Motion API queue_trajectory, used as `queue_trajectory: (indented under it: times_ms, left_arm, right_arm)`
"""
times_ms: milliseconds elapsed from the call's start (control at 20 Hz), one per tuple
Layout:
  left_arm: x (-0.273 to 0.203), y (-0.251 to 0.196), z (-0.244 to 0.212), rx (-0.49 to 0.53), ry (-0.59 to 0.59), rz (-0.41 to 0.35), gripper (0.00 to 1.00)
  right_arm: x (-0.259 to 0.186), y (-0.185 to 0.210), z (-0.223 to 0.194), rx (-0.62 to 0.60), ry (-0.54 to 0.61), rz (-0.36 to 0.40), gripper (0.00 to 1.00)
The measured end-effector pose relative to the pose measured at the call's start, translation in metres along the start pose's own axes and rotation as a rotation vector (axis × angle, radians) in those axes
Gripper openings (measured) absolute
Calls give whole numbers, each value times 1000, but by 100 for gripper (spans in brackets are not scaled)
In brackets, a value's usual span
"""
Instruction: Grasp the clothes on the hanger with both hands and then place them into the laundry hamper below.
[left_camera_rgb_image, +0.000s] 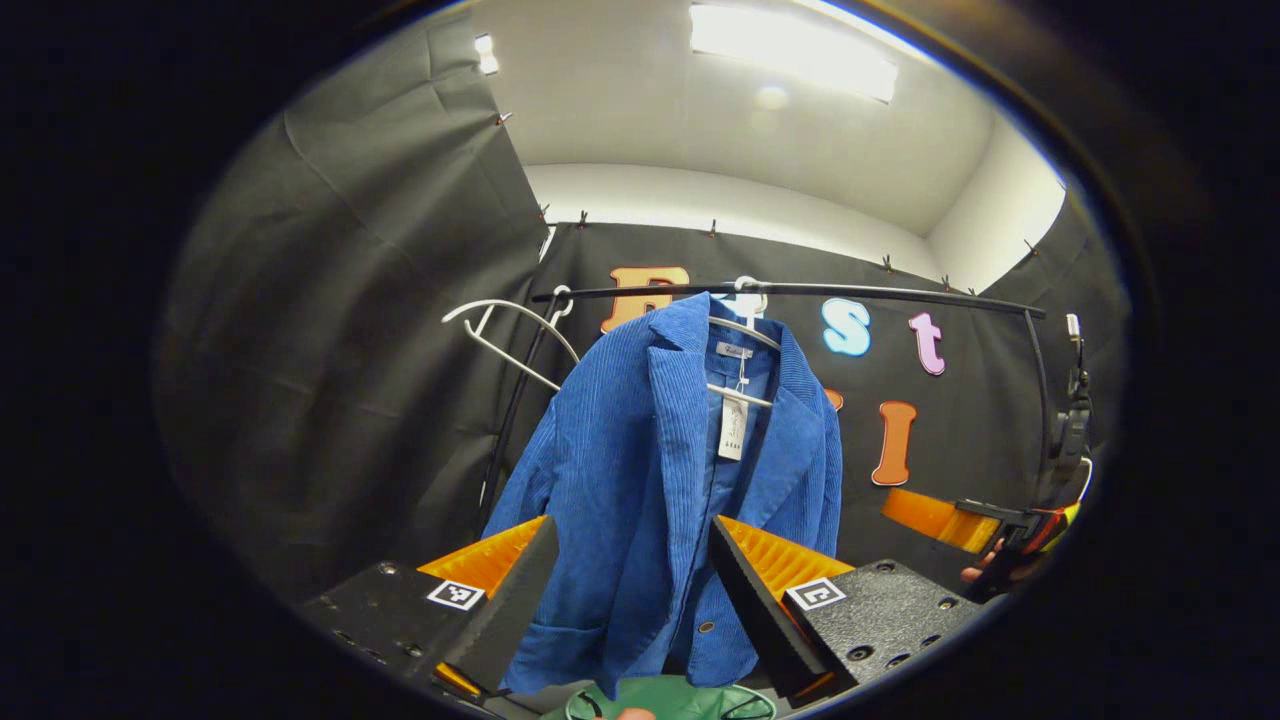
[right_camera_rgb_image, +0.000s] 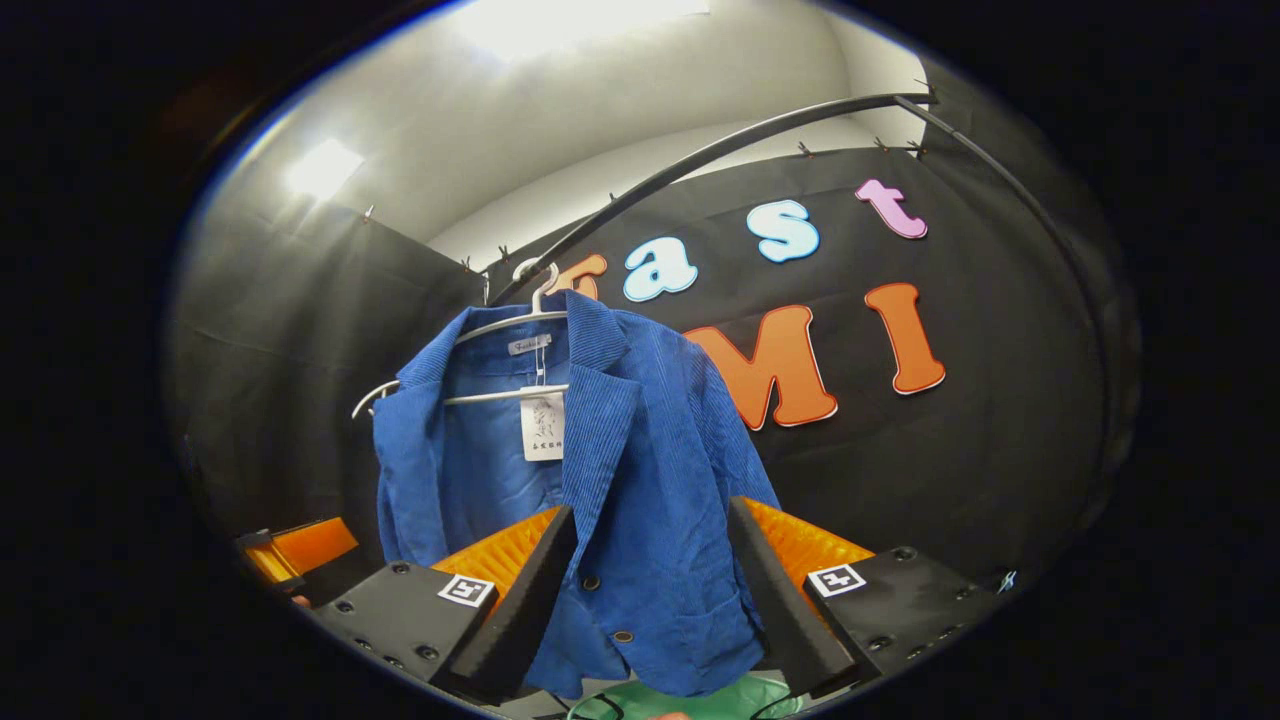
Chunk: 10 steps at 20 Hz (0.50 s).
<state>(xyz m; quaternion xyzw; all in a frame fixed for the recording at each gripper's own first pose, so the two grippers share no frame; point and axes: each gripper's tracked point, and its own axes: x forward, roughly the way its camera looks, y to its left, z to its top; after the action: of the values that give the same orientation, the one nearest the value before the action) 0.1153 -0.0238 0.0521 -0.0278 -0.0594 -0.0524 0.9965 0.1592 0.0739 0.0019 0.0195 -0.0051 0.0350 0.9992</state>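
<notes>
Clearly, the grasp has not begun yet: the blue jacket (left_camera_rgb_image: 660, 480) hangs on a white hanger (left_camera_rgb_image: 745, 335) from the black rail (left_camera_rgb_image: 800, 290), at about 12 o'clock from both grippers, so it falls freely and both front halves can be reached. The left gripper (left_camera_rgb_image: 632, 590) has its fingers spread wide and holds nothing; the jacket's lower front is seen in the gap between them but farther off, not touched as far as I can tell. In the right gripper view, the right gripper (right_camera_rgb_image: 650, 590) is also wide apart and empty, aimed at the buttoned hem. I judge that each gripper is set before its own half of the jacket so that the cloth can be pinched on two sides and lifted off evenly. The green laundry hamper (left_camera_rgb_image: 680, 700) is at 6 o'clock, directly below the jacket, probably so the cloth can simply go down into it. A second, empty hanger (left_camera_rgb_image: 500, 330) hangs at 10 o'clock in the left gripper view.
</notes>
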Motion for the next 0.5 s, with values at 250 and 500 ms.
queue_trajectory:
  times_ms: [250, 500]
  left_arm:
    - [15, -5, -8, -13, -3, -33, 92]
    - [37, -1, -35, -3, 37, -43, 95]
  right_arm:
    - [69, 33, -17, -9, -4, 9, 98]
    - [134, 53, -52, -11, 35, 1, 98]
